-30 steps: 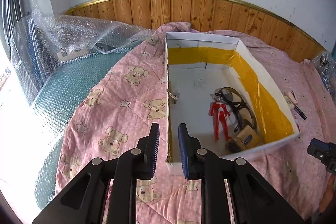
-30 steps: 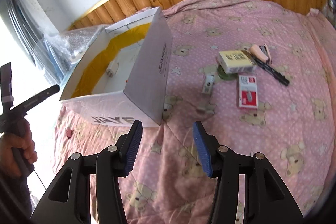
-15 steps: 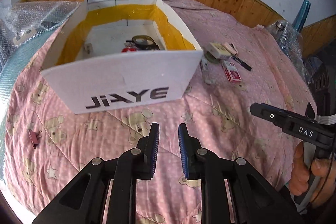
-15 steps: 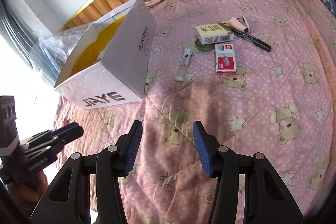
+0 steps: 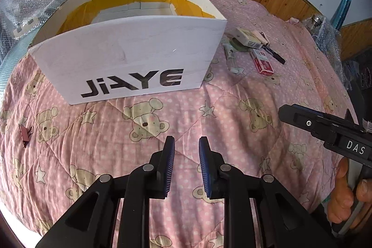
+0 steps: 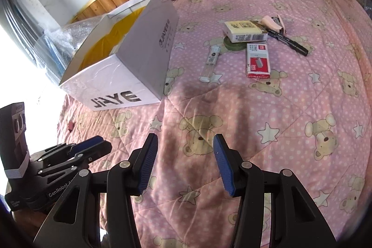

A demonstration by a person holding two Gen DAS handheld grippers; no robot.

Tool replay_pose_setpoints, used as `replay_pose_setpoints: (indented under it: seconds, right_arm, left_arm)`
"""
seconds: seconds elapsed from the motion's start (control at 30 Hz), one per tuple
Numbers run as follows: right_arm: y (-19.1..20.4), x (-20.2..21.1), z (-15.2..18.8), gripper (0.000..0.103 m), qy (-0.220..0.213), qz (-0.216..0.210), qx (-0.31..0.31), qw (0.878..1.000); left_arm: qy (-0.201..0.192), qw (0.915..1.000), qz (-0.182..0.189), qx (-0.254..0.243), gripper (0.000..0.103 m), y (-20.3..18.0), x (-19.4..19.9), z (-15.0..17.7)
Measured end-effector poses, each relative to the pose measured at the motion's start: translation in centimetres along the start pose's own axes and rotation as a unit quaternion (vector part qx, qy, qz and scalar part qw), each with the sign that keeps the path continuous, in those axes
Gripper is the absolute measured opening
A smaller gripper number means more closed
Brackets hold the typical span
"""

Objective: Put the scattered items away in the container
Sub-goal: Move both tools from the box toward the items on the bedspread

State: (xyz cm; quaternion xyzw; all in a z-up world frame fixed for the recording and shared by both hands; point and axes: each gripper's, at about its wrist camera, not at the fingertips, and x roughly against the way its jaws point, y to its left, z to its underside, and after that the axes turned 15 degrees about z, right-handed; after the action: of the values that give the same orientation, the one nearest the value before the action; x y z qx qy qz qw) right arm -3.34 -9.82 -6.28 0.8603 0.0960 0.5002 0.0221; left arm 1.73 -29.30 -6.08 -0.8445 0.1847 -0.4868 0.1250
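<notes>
- Picking up the loose things on the bed [image 6: 290, 108] looks like the step in hand, and none of them is held yet.
- The white box [image 5: 130, 57] sits on the pink bear quilt, open at the top, with yellow tape inside.
- Just to the right of the box lies a small pile, near it but not touching: a cream packet [image 6: 245, 31], a red staple box [image 6: 257, 61], a black marker [image 6: 288, 41], a pink stapler [image 6: 273, 22], a clear tube [image 6: 210, 62] and a green tape roll [image 6: 232, 46] half under the packet.
- One little red clip [image 5: 26, 133] lies alone on the quilt to the left of the box, well apart from the pile.
- The right gripper [image 6: 183, 164] hangs over bare quilt with its jaws wide apart and nothing in them.
- The left gripper [image 5: 186, 163] has a small gap between its jaws and holds nothing too.
- The right one is the best pick for the pile, I think, since it is on that side.
- Go for a thing on the edge first, like the tube or the staple box, so the others do not get pushed.
- Come straight down, squeeze across the thin side, and lift before moving to the box.
- The quilt is soft, so press gently or the thing may sink and slip.
</notes>
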Motion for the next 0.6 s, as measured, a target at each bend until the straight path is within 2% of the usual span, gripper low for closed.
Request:
replay_pose_setpoints:
  seconds: [0.3,0.6]
  right_arm:
    - [-3.5,-1.1,-1.3,0.053,0.006,0.025,-0.042,0.999]
    - [-5.6,-2.4,-2.8,0.053,0.018,0.036,-0.05,0.998]
  left_arm:
    - [0.01,0.9985,0.035,-0.042,0.023,-3.9,-3.5,-3.8]
    - [0.027,0.9972,0.044,-0.054,0.023,-5.8,-7.6,-6.7]
